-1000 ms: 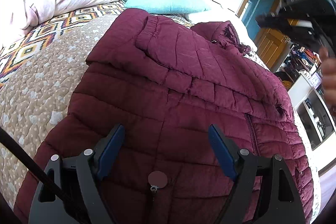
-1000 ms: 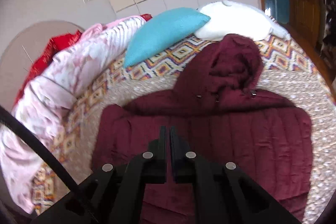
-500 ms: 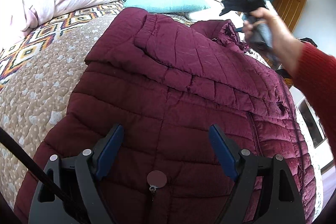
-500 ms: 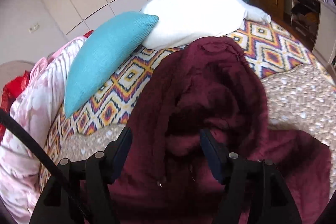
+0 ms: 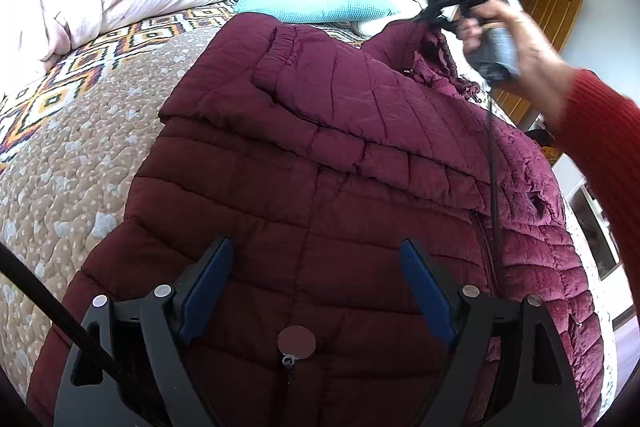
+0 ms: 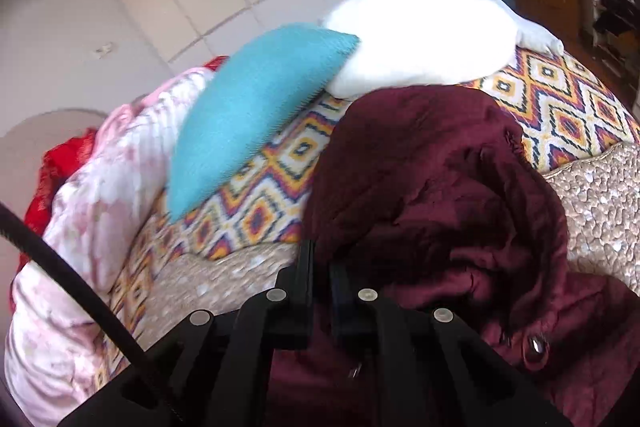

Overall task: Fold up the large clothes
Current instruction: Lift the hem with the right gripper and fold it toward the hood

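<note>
Two tools are at opposite ends of one garment, and the next move depends on this. The maroon quilted jacket (image 5: 320, 179) lies spread on the bed (image 5: 80, 131), with its long axis running from the hem, near the left tool (image 5: 316, 279), up to the hood (image 6: 432, 163) at the far end, close to the turquoise pillow (image 6: 256, 107) and the white pillow (image 6: 424, 35).

The left tool hovers over the lower part of the jacket with its blue pads wide apart, grasping nothing. The right tool (image 6: 320, 267) is at the hood end; its two pads are pressed nearly together, and the hood's left edge seems pinched between them. In the left wrist view the right hand (image 5: 500, 35) holds this tool at the top of the hood, and the fabric there rises a little from the bed.

My judgement is that the hood must come down toward the hem, along the long axis, onto the jacket's body. The right tool is clearly the nearer one for this. One sleeve (image 5: 312, 67) lies already across the chest.
</note>
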A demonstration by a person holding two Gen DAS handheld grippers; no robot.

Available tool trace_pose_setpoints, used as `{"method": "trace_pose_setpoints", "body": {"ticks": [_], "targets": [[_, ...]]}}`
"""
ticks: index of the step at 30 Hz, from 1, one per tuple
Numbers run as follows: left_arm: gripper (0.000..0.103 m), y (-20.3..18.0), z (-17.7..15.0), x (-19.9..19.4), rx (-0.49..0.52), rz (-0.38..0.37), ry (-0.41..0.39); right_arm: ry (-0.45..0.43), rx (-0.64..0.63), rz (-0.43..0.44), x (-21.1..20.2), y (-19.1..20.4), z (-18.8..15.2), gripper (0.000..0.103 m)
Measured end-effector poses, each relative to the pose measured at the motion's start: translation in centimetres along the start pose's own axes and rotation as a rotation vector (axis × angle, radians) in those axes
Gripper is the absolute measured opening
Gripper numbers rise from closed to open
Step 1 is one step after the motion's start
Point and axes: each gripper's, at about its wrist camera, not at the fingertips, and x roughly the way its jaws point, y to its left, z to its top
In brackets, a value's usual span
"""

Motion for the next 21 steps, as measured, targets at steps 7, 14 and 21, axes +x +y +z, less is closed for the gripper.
{"method": "trace_pose_setpoints", "body": {"ticks": [7,14,21], "targets": [[0.084,0.3,0.1,0.0,-0.009,-0.01,0.002,-0.004,-0.099,0.135,-10.0,3.0,-9.1,0.006],[0.084,0.3,0.0,0.0,-0.009,-0.015,-0.001,0.09,0.022,0.155,-11.1,0.1,-19.4,0.007],[0.092,0.0,0.1,0.2,0.003,-0.029,0.0,0.187,0.053,0.089,-15.0,-3.4,-26.1,0.01]]}}
